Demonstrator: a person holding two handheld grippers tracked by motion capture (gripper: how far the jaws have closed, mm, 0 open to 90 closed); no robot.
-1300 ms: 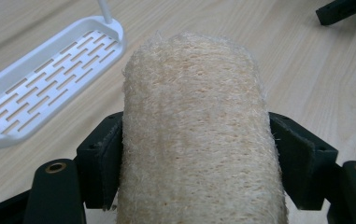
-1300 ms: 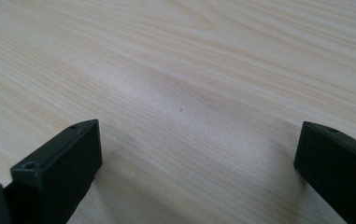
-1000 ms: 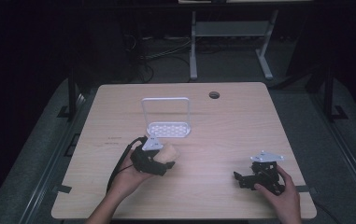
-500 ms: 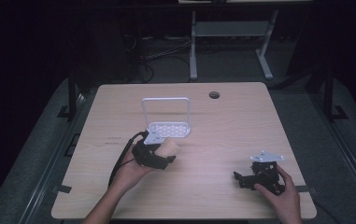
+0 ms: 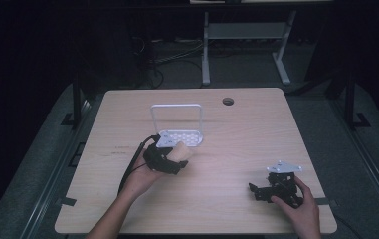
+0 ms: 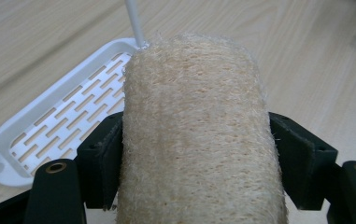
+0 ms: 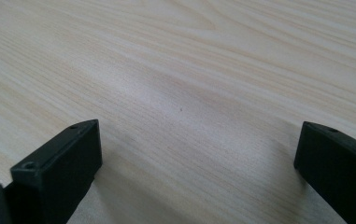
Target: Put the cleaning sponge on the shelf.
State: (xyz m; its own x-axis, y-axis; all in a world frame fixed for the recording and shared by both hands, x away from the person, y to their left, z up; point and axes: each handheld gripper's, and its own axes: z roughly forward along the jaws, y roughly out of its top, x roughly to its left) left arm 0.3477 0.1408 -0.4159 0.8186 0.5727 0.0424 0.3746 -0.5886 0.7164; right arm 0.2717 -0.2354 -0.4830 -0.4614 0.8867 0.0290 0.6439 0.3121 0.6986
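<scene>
A tan loofah sponge [image 6: 194, 135] sits between the black jaws of my left gripper [image 6: 194, 163], which press on both its sides. In the high view that left gripper [image 5: 174, 158] holds the sponge [image 5: 182, 152] just in front of a white slotted rack [image 5: 179, 137] with an upright wire loop. The rack's tray [image 6: 68, 116] lies close behind the sponge at the left of the left gripper view. My right gripper [image 5: 261, 190] rests low over the table at the front right, its jaws wide apart over bare wood [image 7: 189, 107] with nothing between them.
The light wooden table [image 5: 236, 129] has a round cable hole [image 5: 228, 101] near its far edge. A white metal stand [image 5: 246, 35] is on the dark floor beyond the table. The cable of the left gripper [image 5: 130, 169] trails toward the front.
My left gripper has carried the sponge a little toward the rack, up and to the right in the high view. The right gripper has stayed in place.
</scene>
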